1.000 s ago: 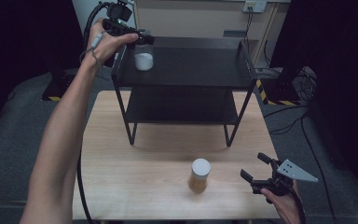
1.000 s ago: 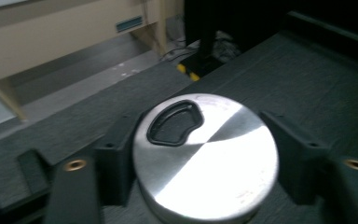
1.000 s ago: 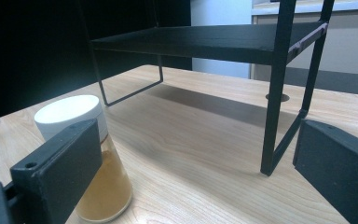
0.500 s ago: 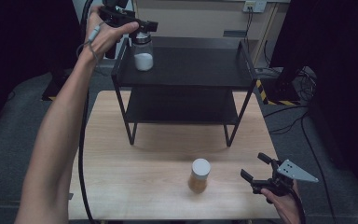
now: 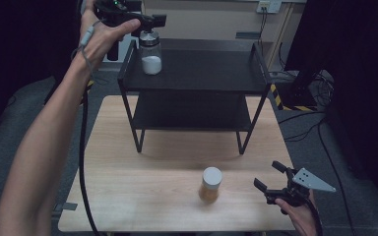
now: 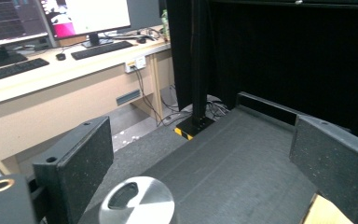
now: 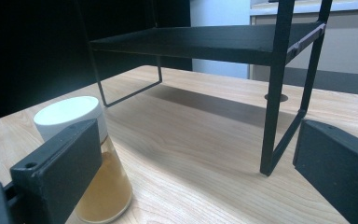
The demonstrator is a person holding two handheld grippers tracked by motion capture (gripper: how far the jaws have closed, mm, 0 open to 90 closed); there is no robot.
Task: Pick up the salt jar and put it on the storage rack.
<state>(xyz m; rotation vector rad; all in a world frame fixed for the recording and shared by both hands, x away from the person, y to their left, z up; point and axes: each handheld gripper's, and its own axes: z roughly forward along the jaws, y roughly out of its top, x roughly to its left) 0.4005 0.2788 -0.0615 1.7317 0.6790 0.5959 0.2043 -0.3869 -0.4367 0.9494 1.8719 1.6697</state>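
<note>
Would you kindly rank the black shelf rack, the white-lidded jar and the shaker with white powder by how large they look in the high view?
1. black shelf rack, clearly the largest.
2 and 3. white-lidded jar and shaker look about alike; the shaker sits on the rack's top shelf, closer to the camera's height, so ranking them is unsure.

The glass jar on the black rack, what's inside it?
White powder fills the lower part of the jar; the upper part looks clear. It stands on the rack's top shelf, metal lid on, under the left tool, which covers its top.
</note>
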